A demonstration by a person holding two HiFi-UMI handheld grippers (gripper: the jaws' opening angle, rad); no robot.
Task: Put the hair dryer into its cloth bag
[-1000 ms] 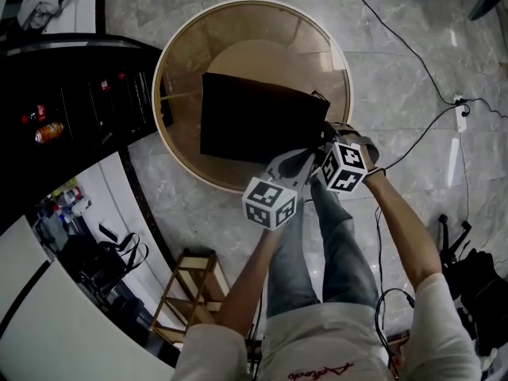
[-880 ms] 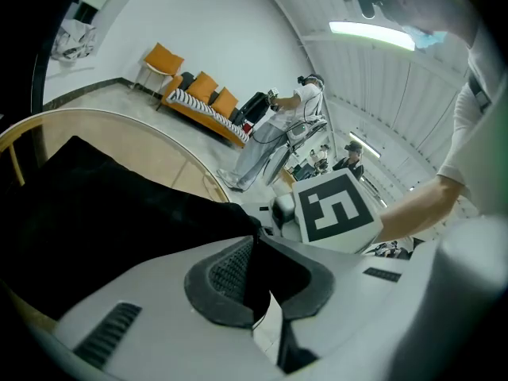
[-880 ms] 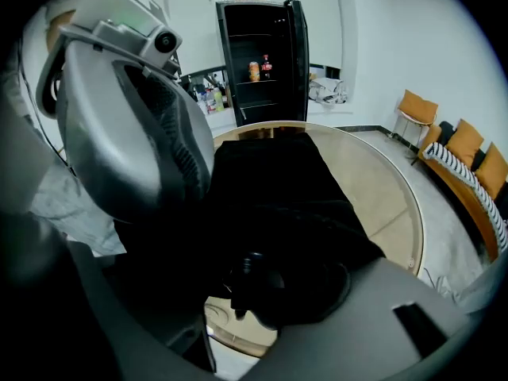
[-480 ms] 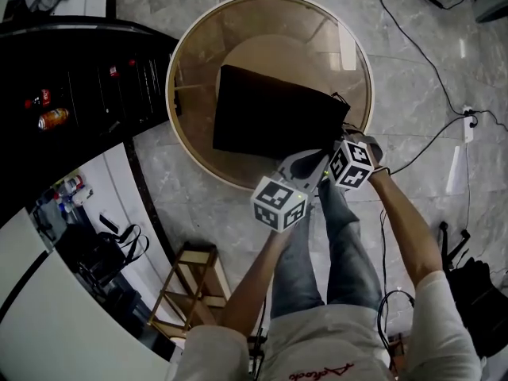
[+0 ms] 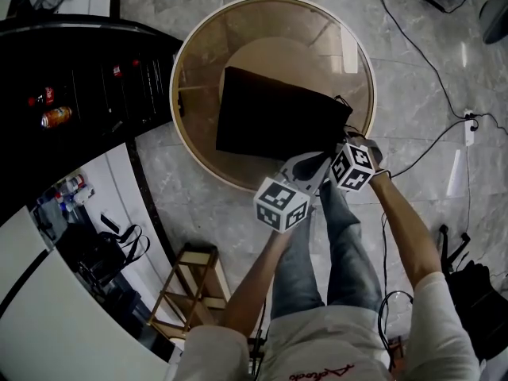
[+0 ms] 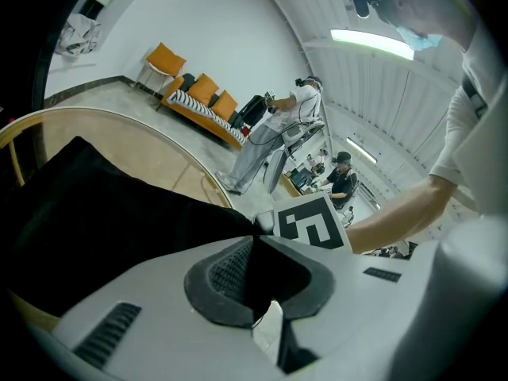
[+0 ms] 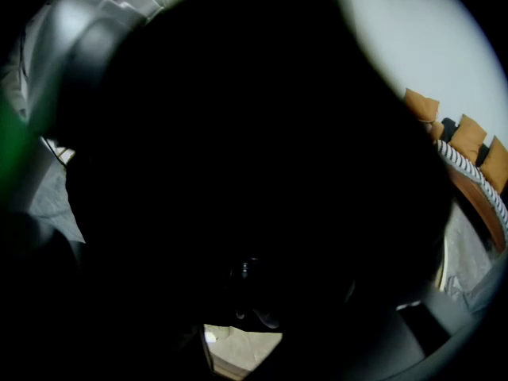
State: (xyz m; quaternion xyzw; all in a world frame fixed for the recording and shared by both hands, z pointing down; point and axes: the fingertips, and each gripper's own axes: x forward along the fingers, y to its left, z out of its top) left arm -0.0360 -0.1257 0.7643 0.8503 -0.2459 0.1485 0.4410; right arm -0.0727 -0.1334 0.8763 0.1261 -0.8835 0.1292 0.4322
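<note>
A black cloth bag [image 5: 274, 121] lies on the round glass table [image 5: 262, 54]. My left gripper [image 5: 316, 162] is shut on the bag's near edge. In the left gripper view the black cloth [image 6: 103, 213] runs in between the closed pads [image 6: 226, 272]. My right gripper [image 5: 340, 143] points steeply down at the bag's near right corner, and its marker cube [image 6: 309, 221] shows just beyond the left jaws. Its jaws have just been opening. A black mass [image 7: 254, 173] fills the right gripper view and hides the jaws. I cannot tell the hair dryer apart from the bag there.
A black cabinet [image 5: 79, 94] stands left of the table. A wooden stool [image 5: 190, 284] is by my legs. Cables [image 5: 429, 133] cross the marble floor on the right, with dark bags [image 5: 468, 292] beyond. People [image 6: 270, 133] and an orange sofa [image 6: 198, 94] are in the background.
The right gripper has edged in toward the bag's near right corner. The left gripper keeps its hold in the same spot.
</note>
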